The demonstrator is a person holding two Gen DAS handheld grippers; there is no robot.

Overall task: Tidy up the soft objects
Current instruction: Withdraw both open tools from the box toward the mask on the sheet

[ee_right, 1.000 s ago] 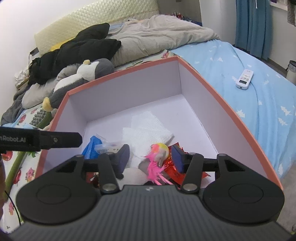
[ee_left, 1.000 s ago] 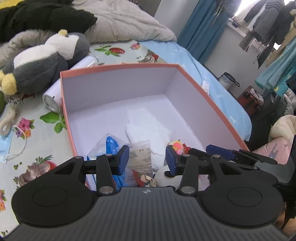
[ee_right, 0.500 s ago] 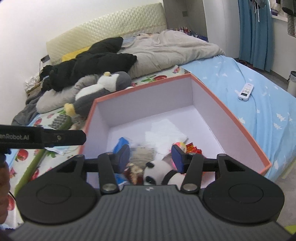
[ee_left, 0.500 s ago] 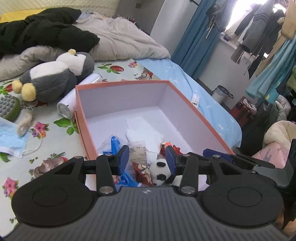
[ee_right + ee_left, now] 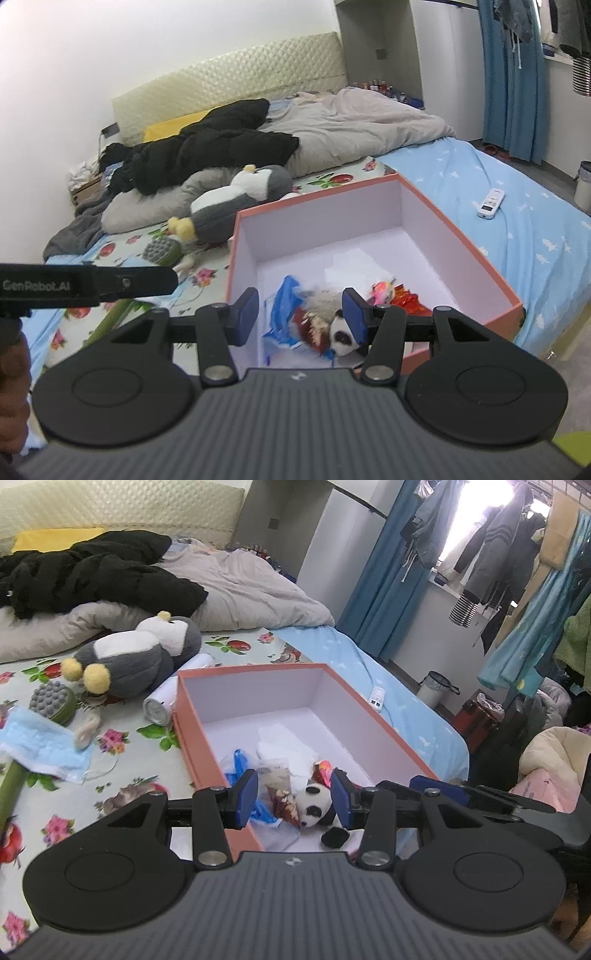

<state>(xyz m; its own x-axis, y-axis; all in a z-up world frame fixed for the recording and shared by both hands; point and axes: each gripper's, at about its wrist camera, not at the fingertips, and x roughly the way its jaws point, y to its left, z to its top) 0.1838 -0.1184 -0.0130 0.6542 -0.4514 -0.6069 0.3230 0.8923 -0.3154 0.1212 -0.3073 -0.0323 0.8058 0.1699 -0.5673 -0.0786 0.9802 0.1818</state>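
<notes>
Left wrist view: the left gripper (image 5: 293,799) hangs wide, empty, above the box's (image 5: 192,734) near end. The grey penguin plush (image 5: 136,657) lies beyond at ten o'clock, long axis crosswise. The right gripper (image 5: 301,315), also wide and empty, looks farther from it.

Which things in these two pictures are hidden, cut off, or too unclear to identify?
- Small black-and-white panda plush: right wrist view, partly behind the right tool finger.
- Near corner of the orange cardboard box: left wrist view, covered by the left tool body.
- Blue plastic wrapper: right wrist view, blurred, print unreadable.
- White remote control: left wrist view, too small to read.
</notes>
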